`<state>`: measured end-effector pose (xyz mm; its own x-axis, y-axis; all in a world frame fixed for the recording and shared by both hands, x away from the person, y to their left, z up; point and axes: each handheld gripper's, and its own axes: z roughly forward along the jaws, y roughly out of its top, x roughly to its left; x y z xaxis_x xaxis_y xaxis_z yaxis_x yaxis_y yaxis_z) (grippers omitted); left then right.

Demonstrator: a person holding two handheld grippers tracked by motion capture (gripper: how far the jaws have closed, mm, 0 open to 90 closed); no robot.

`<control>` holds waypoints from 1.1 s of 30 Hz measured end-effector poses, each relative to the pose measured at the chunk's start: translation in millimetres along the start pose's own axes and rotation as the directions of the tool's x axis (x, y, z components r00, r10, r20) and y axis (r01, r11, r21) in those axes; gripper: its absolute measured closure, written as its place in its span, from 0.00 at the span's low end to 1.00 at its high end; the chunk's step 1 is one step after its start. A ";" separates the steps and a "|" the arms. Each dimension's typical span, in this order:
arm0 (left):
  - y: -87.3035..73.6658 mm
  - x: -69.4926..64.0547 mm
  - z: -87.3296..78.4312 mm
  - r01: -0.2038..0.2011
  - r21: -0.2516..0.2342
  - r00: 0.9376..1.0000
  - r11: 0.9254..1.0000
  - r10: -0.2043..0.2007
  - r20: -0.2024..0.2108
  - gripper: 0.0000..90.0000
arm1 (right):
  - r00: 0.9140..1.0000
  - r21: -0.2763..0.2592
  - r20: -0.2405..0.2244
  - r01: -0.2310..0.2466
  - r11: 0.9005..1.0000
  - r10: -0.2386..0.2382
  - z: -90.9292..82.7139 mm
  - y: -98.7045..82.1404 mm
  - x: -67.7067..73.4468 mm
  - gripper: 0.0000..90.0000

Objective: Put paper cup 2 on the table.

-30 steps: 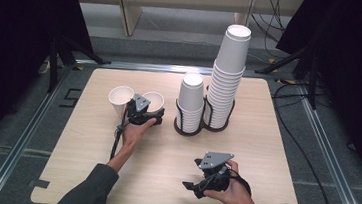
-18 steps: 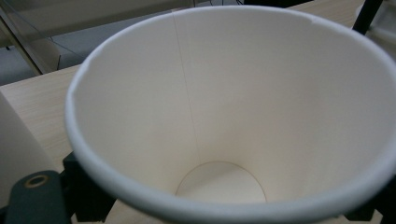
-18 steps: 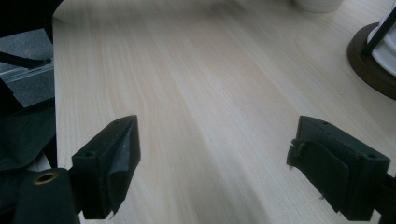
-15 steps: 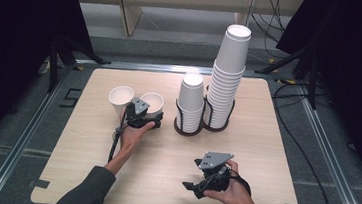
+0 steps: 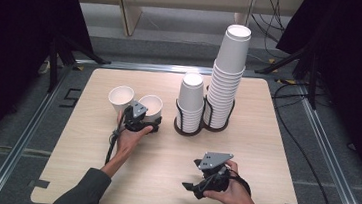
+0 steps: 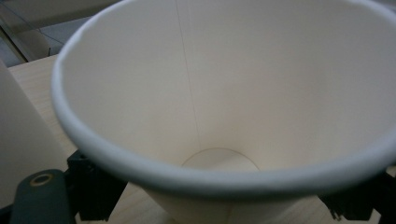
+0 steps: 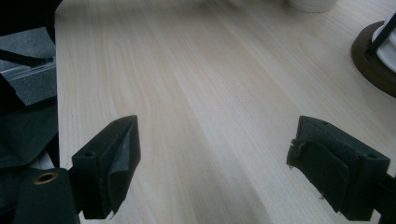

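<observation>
Pale wooden table (image 5: 265, 140), dark surroundings; a wire cup holder (image 5: 201, 126) near the middle carries two stacks of paper cups. Left of the holder, left gripper (image 5: 147, 124), jaws just closing, stands around a loose cup (image 6: 224, 93); pad contact unclear, a second cup (image 5: 120, 97) just beside. Right gripper (image 7: 215, 163) sits nearer the person than the holder, jaws spread over bare wood.

The cup (image 6: 224, 93) hides the left gripper's (image 5: 142, 121) jaw tips
</observation>
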<state>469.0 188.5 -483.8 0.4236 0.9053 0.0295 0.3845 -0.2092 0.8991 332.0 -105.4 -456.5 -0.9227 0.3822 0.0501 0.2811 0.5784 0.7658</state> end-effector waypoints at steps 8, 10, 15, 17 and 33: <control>-3.9 0.2 -6.3 -0.030 0.028 1.000 0.999 0.030 0.001 0.16 | 1.000 0.000 -0.002 0.000 1.000 0.000 -0.1 0.0 0.1 0.18; -5.2 1.0 -8.3 -0.028 0.026 1.000 0.999 0.028 0.002 0.16 | 1.000 0.002 -0.002 0.000 1.000 0.000 0.0 0.0 0.3 0.18; -9.3 4.8 -13.5 -0.022 0.035 1.000 0.999 0.022 0.011 0.16 | 1.000 0.000 0.001 0.002 1.000 -0.002 0.1 0.0 0.7 0.18; -10.5 5.2 -17.3 -0.029 0.038 1.000 0.999 0.028 0.011 0.16 | 1.000 0.001 -0.001 0.001 1.000 -0.001 -0.2 0.0 0.4 0.18; -12.3 -1.8 -57.4 -0.018 0.032 0.996 0.999 0.015 0.085 0.16 | 1.000 -0.021 0.008 -0.001 1.000 0.001 -1.6 -0.1 -2.0 0.18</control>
<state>416.5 210.7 -469.8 0.4975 0.8675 0.0058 0.4031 -0.2371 0.8839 333.4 -107.5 -455.6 -0.9203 0.3886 0.0460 0.2766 0.5626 0.7791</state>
